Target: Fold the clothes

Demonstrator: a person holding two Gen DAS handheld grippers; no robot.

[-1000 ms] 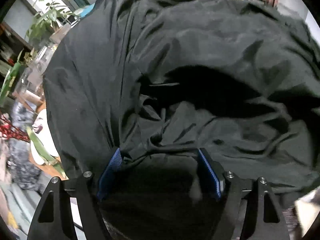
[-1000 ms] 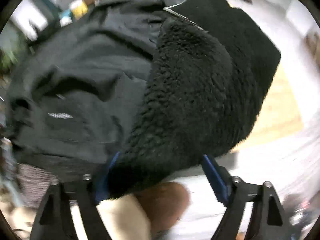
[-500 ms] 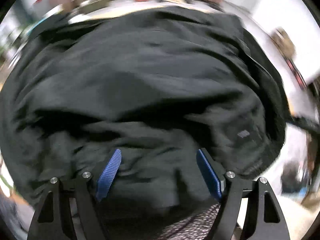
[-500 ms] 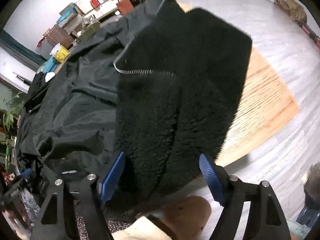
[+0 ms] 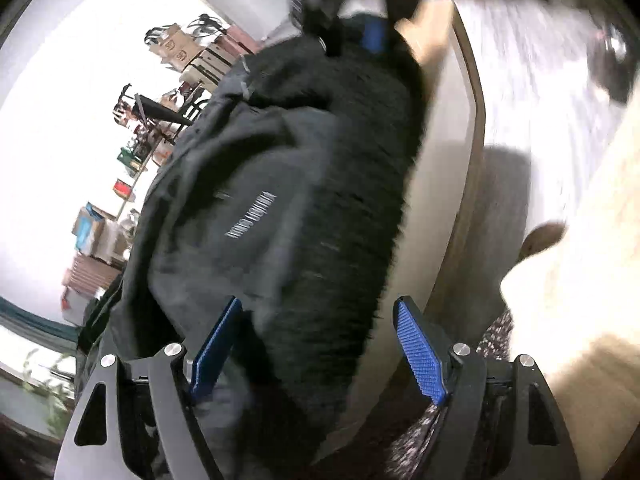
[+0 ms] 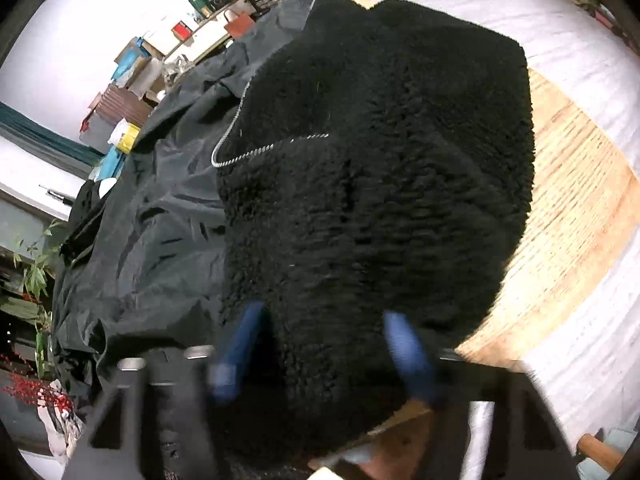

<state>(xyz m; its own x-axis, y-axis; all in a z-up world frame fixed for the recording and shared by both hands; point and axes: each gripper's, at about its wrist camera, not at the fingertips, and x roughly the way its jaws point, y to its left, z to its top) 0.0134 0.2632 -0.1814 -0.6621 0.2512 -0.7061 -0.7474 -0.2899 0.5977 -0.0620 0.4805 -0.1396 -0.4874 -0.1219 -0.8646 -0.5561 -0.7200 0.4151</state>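
Black jacket [image 5: 280, 184], smooth nylon outer shell with thick black fleece lining, one item, lying spread over a light wooden table [image 5: 448, 168].

Left wrist view. Shell side carries a small pale printed logo [image 5: 251, 216], blurred and unreadable. A band of fleece lining [image 5: 352, 216] runs along the table's near edge. Left gripper [image 5: 316, 344]: black frame, blue ribbed pads, jaws spread wide; the jacket's near end lies between the pads, and neither pad visibly presses on it. At the far end of the jacket, the other gripper's blue pad [image 5: 374, 36] shows against the fleece. A cream-coloured sleeve [image 5: 580, 280] fills the right side. Beyond the table: white wall, stacked cardboard boxes [image 5: 92, 232], cluttered shelving.

Right wrist view. Jacket [image 6: 168, 232] occupies most of the frame; fleece lining [image 6: 380, 200] is turned up and folded over the shell, with a silver zipper line [image 6: 256, 152] crossing its upper left. Light wooden table [image 6: 568, 208] shows bare at the right, pale floor beyond. Right gripper [image 6: 324, 348]: blue pads blurred, jaws closing, a thick fold of fleece between them; whether the pads already press on it cannot be told. Left margin: green plant [image 6: 32, 272], red berry sprigs [image 6: 36, 392].
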